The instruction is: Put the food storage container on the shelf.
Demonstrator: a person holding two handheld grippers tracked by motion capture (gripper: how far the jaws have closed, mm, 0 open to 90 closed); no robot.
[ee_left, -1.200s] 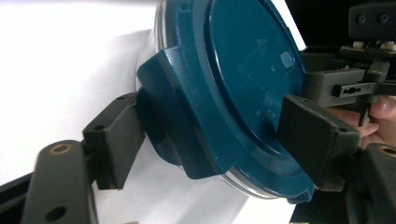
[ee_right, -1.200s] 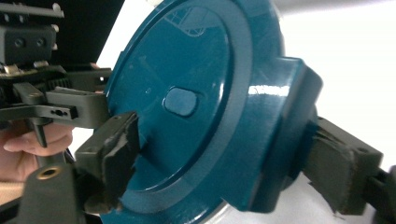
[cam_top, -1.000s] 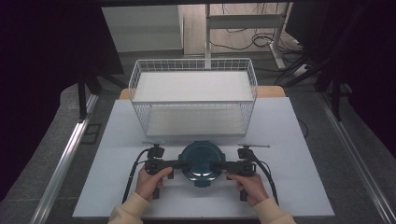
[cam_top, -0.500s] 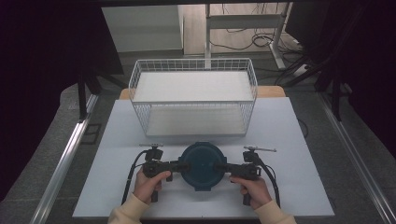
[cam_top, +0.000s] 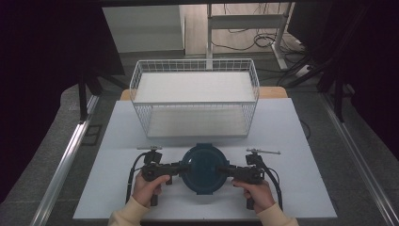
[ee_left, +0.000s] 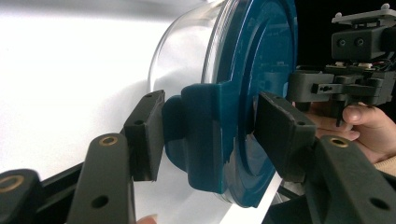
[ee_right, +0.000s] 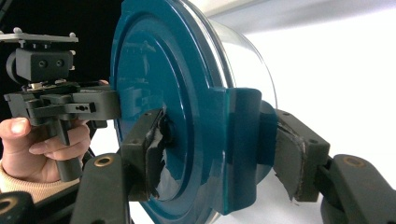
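A round clear container with a dark blue lid (cam_top: 203, 167) sits on the white table (cam_top: 291, 136) near its front edge. My left gripper (cam_top: 181, 168) reaches in from the left, and its jaws have just been closing. The lid's left latch (ee_left: 201, 135) stands between them, with a thin gap at the pad (ee_left: 280, 135) over the lid's top, so it is open. My right gripper (cam_top: 227, 169) comes in from the right. It is shut on the lid's right latch (ee_right: 243, 140), one worn pad (ee_right: 154, 154) on the lid's top and the other on the latch.
A white wire basket (cam_top: 195, 94) with a white bottom panel stands behind the container, at the table's far side. Cables trail from both grippers across the table by the person's hands (cam_top: 148, 186). Metal rails run along both sides of the table.
The container and both hands sit slightly nearer the table's front edge than a second ago. The grippers have drawn in tight against the lid's two sides.
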